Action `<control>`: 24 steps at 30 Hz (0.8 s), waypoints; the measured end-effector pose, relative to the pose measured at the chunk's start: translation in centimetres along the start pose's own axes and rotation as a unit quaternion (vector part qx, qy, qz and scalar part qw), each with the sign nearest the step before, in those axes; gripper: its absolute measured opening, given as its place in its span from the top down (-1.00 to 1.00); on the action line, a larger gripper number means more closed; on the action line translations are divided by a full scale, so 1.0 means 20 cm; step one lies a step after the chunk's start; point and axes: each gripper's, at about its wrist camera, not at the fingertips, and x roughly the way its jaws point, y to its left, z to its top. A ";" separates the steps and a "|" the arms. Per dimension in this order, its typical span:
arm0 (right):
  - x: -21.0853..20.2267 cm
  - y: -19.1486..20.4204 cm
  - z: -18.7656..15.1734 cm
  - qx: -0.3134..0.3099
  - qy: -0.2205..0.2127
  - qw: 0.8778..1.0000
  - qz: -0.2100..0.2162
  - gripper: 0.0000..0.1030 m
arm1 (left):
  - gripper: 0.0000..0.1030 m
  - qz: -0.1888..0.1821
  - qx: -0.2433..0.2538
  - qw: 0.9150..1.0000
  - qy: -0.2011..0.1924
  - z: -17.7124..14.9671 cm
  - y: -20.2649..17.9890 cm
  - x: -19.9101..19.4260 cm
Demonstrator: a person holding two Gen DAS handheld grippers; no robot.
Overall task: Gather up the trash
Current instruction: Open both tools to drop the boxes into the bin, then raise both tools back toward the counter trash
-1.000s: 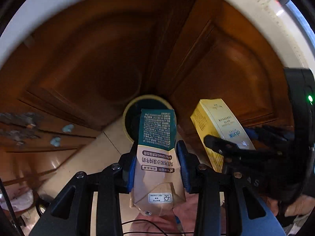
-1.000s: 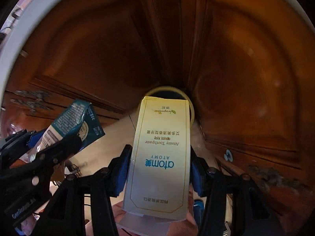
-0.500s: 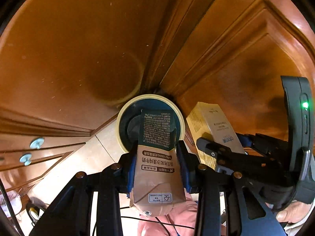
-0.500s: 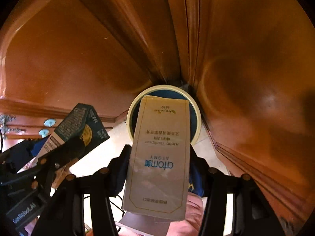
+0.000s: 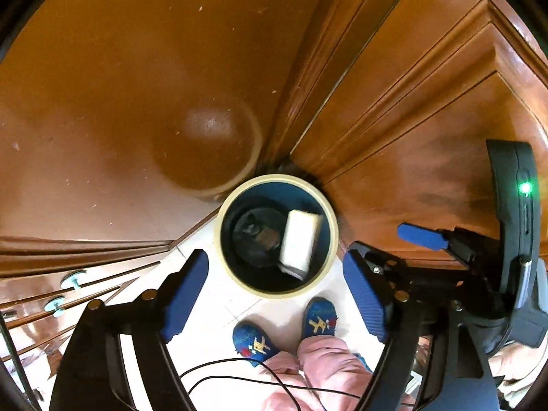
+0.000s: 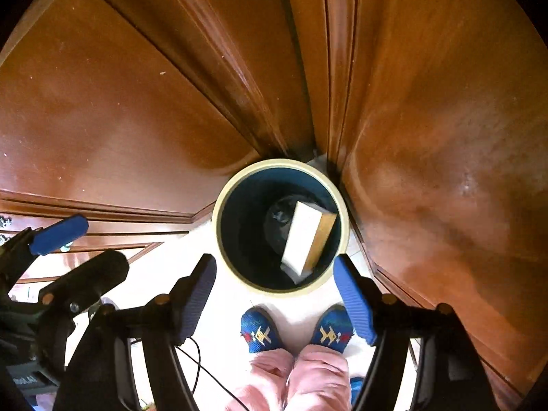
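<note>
Item: bin (image 5: 219, 236), floor corner, at my slippers (image 6: 262, 332). Contents: yellow box (image 6: 303, 236) leaning on the inner wall; dark shape beneath, unclear.
My left gripper (image 5: 275, 294): fingers spread, empty.
My right gripper (image 6: 274, 299): fingers spread, empty.
Method: hold both above the rim, lift straight, avoid cable (image 5: 239, 368).

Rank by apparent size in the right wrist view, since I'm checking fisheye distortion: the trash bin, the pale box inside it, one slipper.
1. Trash bin, clearly largest.
2. Pale box.
3. Slipper.
Box and slipper look close in size, and depth differs, so their order is uncertain.
</note>
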 end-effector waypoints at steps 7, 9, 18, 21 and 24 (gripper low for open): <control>-0.03 -0.01 0.00 0.008 -0.001 1.000 0.000 -0.43 | -0.56 0.010 -0.003 1.000 0.008 -0.06 0.00 -0.07; -0.06 -0.01 -0.01 0.014 0.000 1.000 0.002 -0.44 | -0.56 0.012 -0.004 1.000 0.007 -0.07 -0.01 -0.11; -0.35 0.07 -0.04 0.016 -0.015 1.000 0.018 -0.44 | -0.56 0.006 -0.001 0.999 -0.038 -0.11 -0.05 -0.47; -0.49 0.12 -0.05 0.009 -0.033 0.999 0.023 -0.44 | -0.56 0.004 0.004 0.998 -0.060 -0.12 -0.07 -0.64; -0.66 0.18 -0.08 -0.007 -0.058 0.998 0.026 -0.44 | -0.56 -0.001 0.007 0.997 -0.080 -0.12 -0.09 -0.80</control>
